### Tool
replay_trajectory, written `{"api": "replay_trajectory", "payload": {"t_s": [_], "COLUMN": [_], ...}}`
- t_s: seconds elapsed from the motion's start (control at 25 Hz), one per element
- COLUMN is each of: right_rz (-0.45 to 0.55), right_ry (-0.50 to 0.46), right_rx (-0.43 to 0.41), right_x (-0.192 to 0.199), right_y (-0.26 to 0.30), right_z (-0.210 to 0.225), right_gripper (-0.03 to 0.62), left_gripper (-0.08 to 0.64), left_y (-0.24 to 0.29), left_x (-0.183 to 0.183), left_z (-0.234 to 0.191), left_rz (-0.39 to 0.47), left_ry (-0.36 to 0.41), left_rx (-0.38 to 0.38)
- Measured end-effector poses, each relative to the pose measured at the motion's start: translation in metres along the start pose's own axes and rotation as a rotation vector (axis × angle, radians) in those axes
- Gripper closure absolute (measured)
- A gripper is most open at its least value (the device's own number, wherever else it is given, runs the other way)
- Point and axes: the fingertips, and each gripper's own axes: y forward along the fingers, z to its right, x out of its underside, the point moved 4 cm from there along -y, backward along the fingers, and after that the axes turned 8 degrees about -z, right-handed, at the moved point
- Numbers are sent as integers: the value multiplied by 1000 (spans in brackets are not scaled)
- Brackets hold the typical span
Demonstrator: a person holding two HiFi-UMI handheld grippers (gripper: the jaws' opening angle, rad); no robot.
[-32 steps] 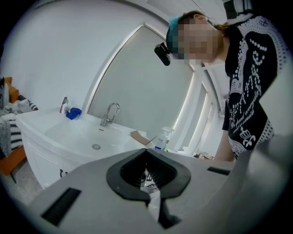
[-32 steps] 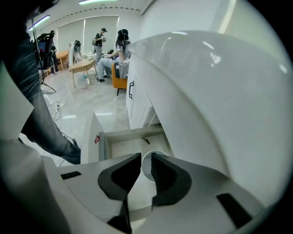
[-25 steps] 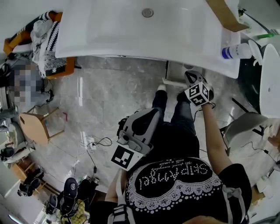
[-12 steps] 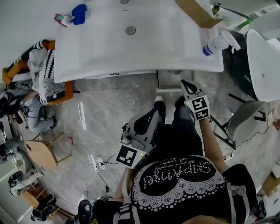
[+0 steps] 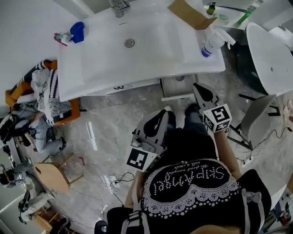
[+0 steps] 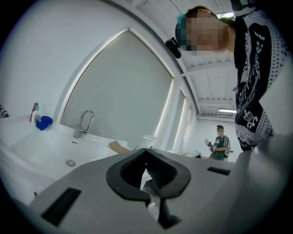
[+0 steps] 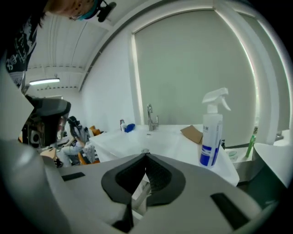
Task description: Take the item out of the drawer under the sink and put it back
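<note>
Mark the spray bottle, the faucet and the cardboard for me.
spray bottle (image 7: 211, 131), right gripper view, white body above the label
faucet (image 6: 80, 129), left gripper view, upright neck
cardboard (image 5: 190, 13), head view, middle of the sheet

floor (image 5: 110, 123): grey marble | wall (image 6: 36, 55): white | window (image 7: 197, 64): shaded | ceiling light (image 7: 44, 82): lit

A white spray bottle (image 5: 209, 45) with a blue label stands upright near a flat piece of brown cardboard (image 5: 185, 11). A blue object (image 5: 77, 32) lies well apart from both. Striped black-and-white fabric (image 5: 50, 91) is draped over an orange chair (image 5: 74, 112).
</note>
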Motion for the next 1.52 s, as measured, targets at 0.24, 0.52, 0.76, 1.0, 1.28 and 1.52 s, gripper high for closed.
{"api": "replay_trajectory", "payload": {"t_s": [0.24, 0.52, 0.76, 1.0, 1.28, 1.52], "right_rz": [165, 233, 231, 262, 267, 244], "right_ry": [13, -6, 37, 78, 45, 28], "right_rx": [19, 74, 105, 123, 129, 102], "right_x": [-42, -56, -46, -18, -15, -15], "right_y": [-42, -83, -112, -204, -209, -206], "right_z": [-8, -15, -7, 37, 33, 28], "right_gripper": [574, 574, 574, 574, 574, 574], "left_gripper": [557, 557, 557, 557, 557, 557], "left_y": [7, 9, 5, 19, 32, 50], "left_x": [-8, -31, -59, -59, -59, -71], "left_z": [4, 0, -21, 46, 44, 52], "left_rz": [37, 6, 72, 144, 134, 142], "left_ry": [44, 46, 82, 66, 99, 118], "left_rx": [37, 45, 18, -27, 2, 57]}}
